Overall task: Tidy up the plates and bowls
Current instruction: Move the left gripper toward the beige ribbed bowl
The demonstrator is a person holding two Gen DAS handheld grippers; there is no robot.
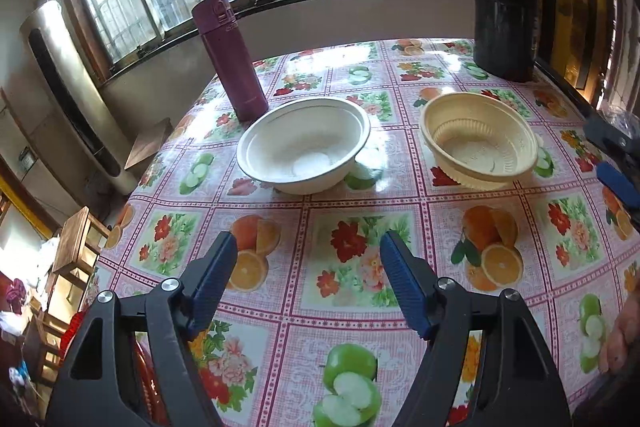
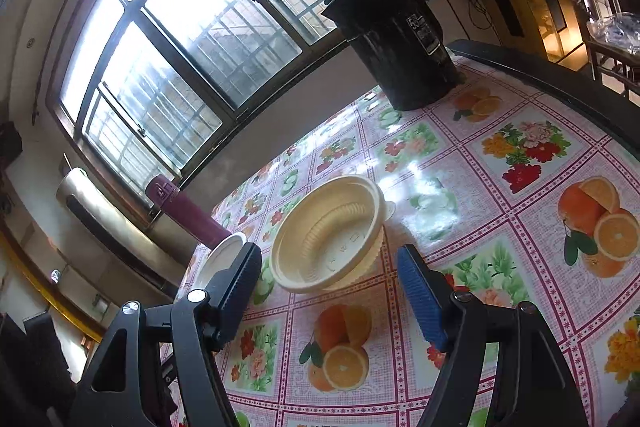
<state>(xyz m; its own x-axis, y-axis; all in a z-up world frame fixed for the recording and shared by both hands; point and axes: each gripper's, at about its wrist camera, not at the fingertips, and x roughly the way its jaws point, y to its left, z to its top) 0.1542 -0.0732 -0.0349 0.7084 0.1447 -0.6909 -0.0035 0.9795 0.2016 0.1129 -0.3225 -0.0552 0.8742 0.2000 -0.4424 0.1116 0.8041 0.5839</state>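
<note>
Bowls upright, white bowl [image 1: 303,143] beside cream bowl [image 1: 479,140], mouths up.

The left tool [image 1: 308,243] is hovering above the worktop [image 1: 400,195], its two blue-padded fingers [image 1: 214,277] spread wide with nothing between them. The right tool [image 2: 330,255] is hanging over the same surface, tilted to one side, its jaws standing just as wide and also gripping nothing. Its blue pads [image 2: 420,299] are showing clearly. In the left wrist view the right tool's tip [image 1: 614,167] is poking in at the right edge, and a bit of the person's hand [image 1: 622,339] is showing lower down on that side.
</note>
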